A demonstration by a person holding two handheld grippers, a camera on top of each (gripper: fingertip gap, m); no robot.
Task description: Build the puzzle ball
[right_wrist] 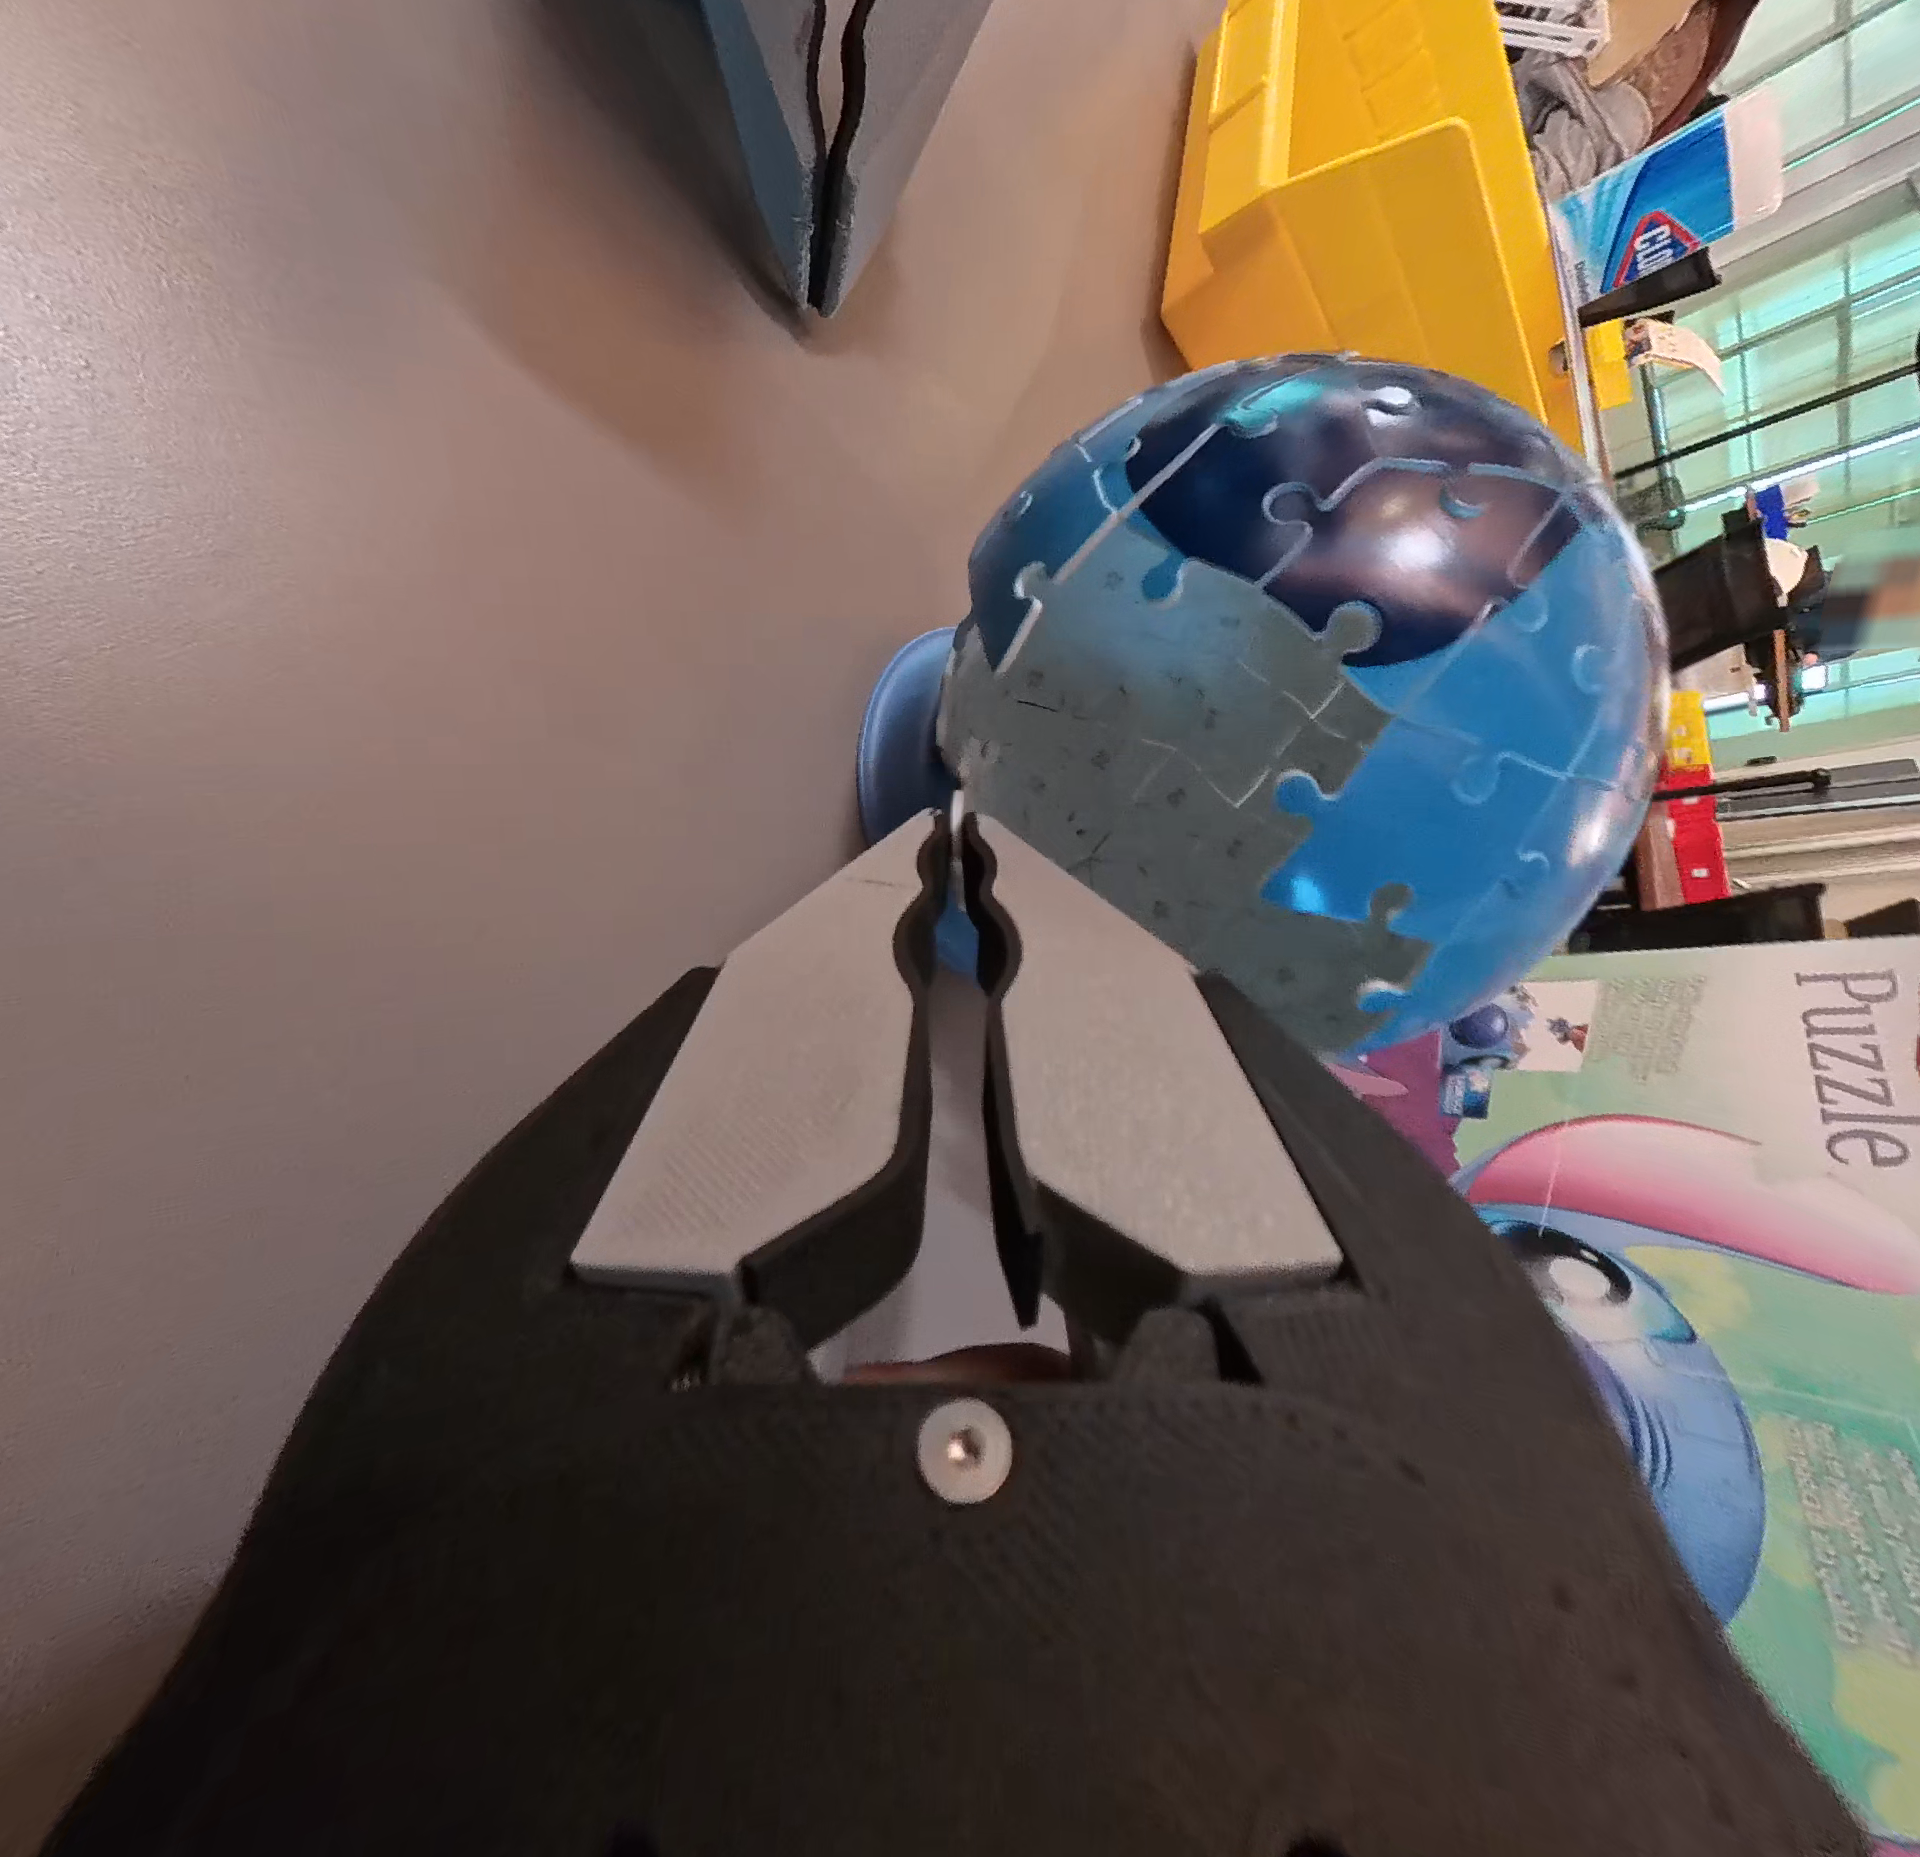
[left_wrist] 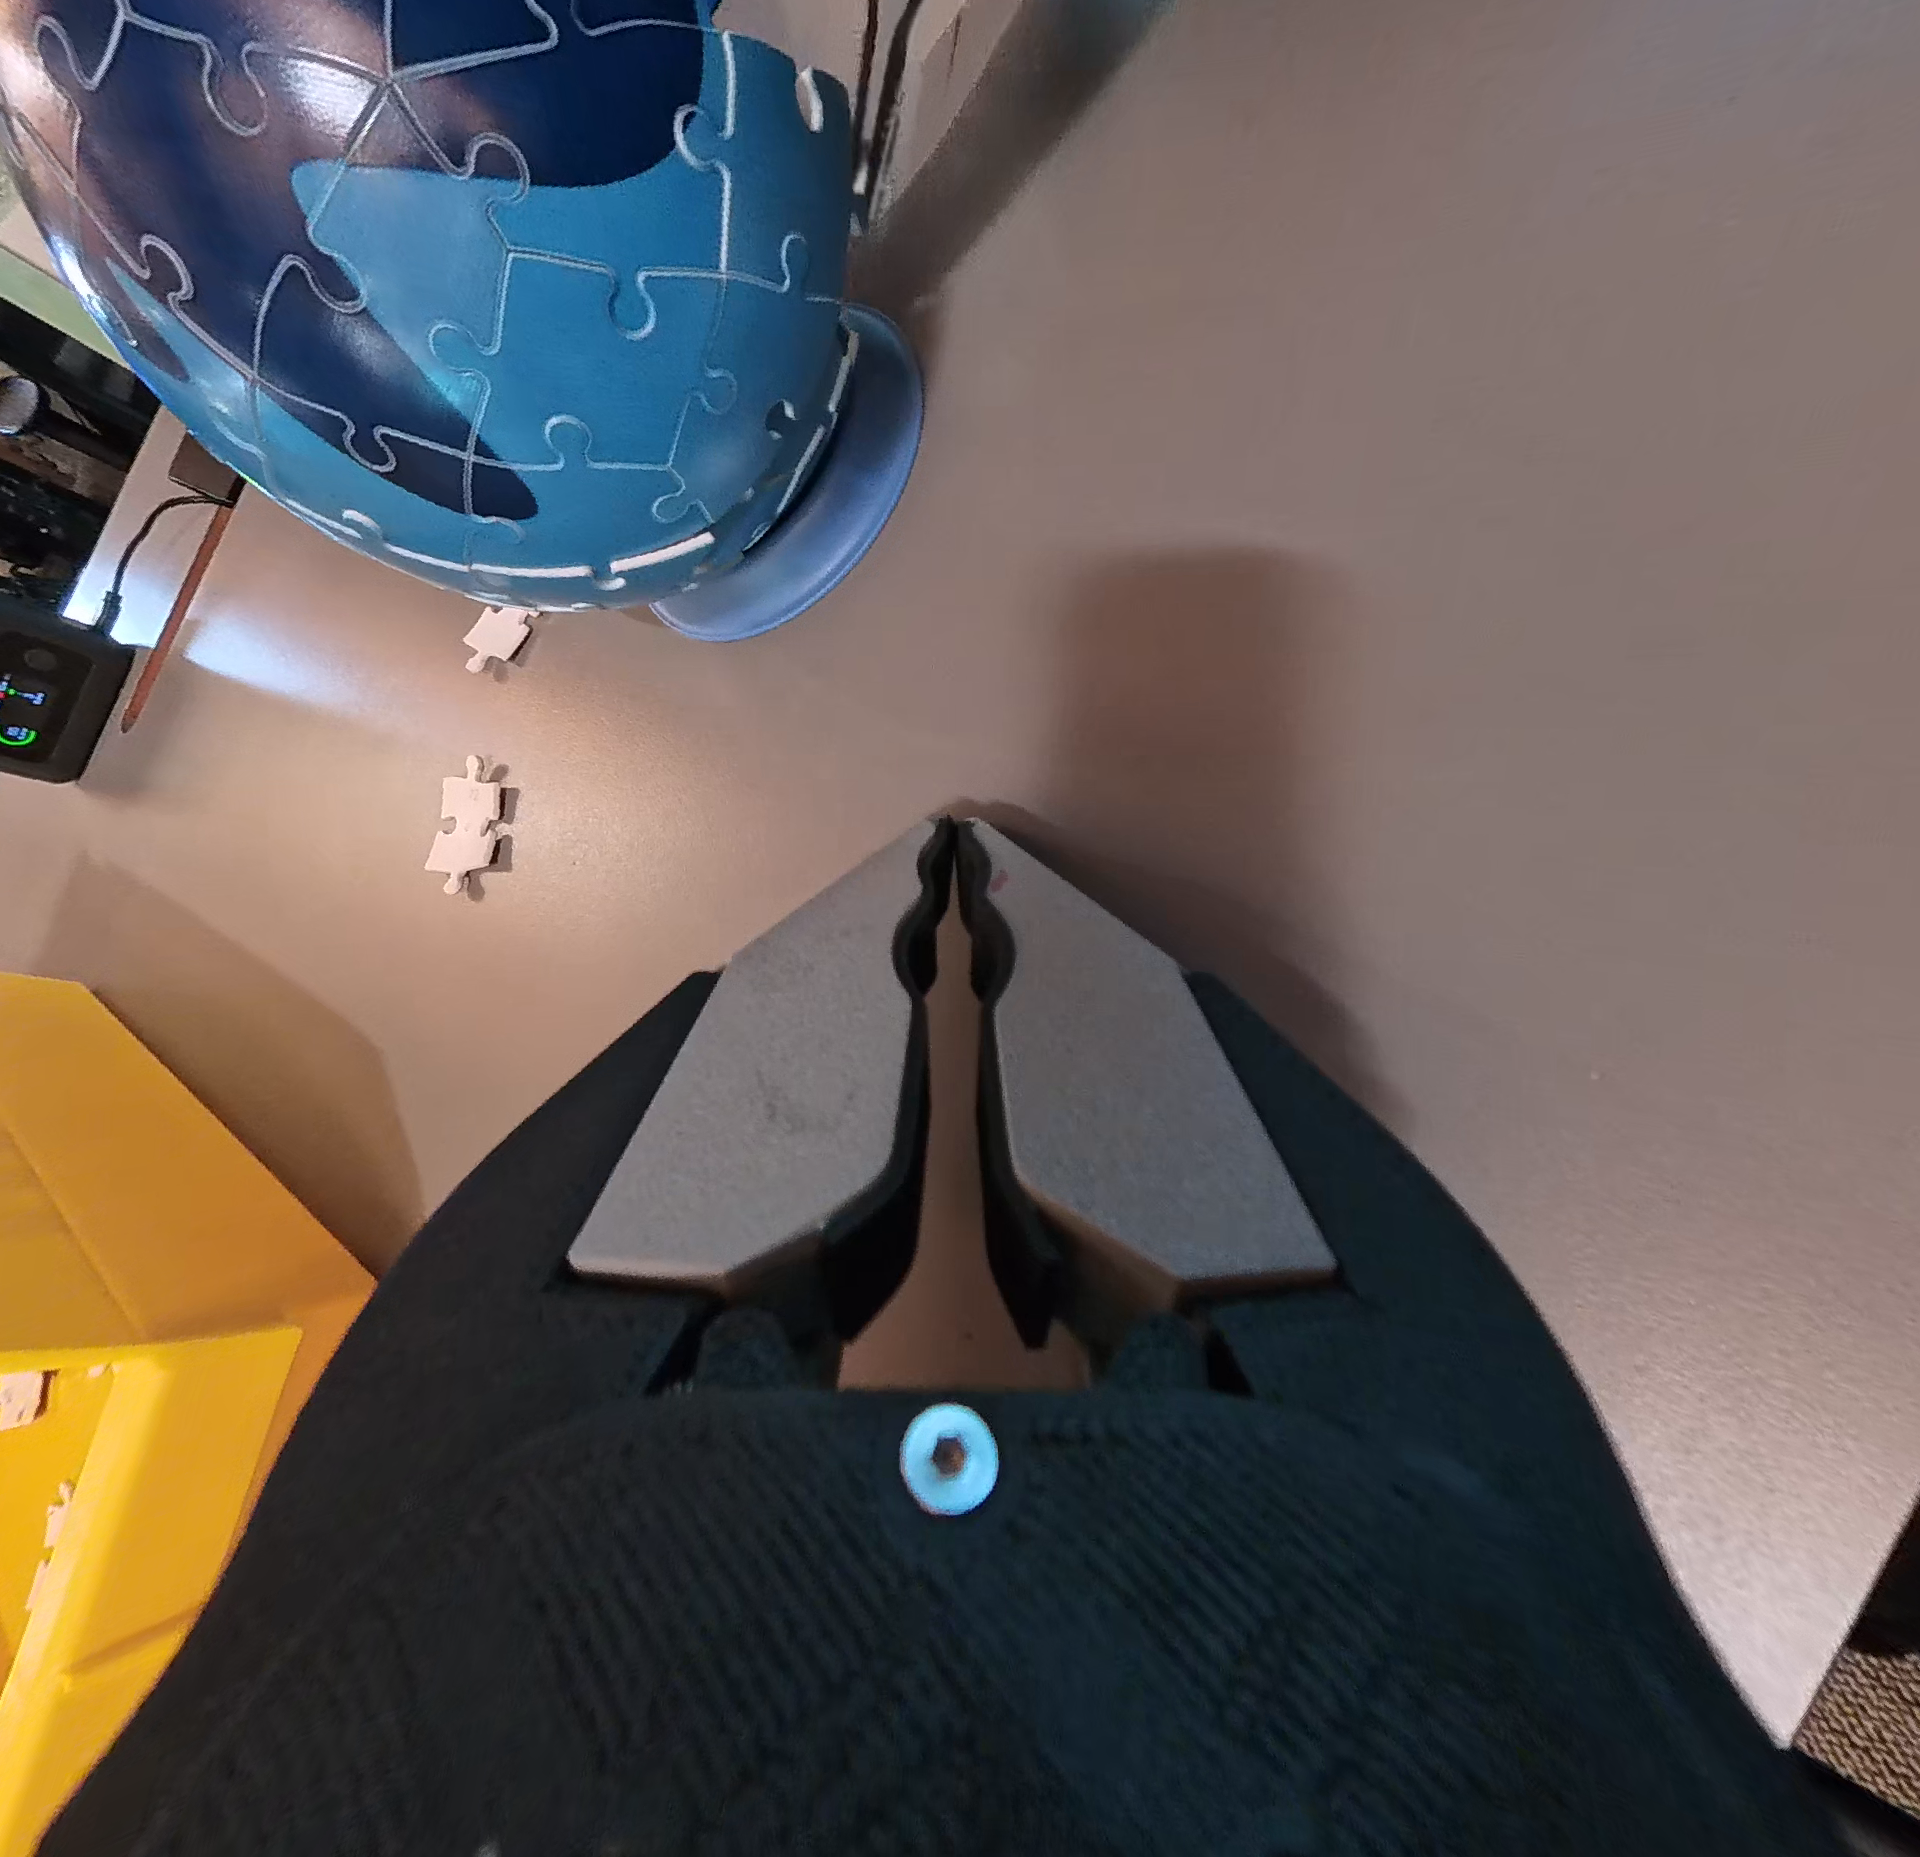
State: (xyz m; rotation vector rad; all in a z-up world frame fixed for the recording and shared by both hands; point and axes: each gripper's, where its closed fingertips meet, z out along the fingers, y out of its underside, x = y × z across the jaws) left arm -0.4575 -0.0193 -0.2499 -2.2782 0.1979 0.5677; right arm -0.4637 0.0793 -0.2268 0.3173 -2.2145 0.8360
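Observation:
The puzzle ball is blue, partly built, and sits on a blue stand. An opening in it shows the grey backs of pieces on the far side. My right gripper is shut on a thin white-edged puzzle piece, seen edge-on, right at the ball's open rim near the stand. My left gripper is shut with nothing visible in it, low over the table, apart from the ball and stand. It also shows in the right wrist view. Two loose pieces lie face down on the table.
A yellow bin with some pieces stands beside my left gripper; it also shows in the right wrist view. The puzzle box lies beside the ball. A small device with a screen and cables sit at the table's edge.

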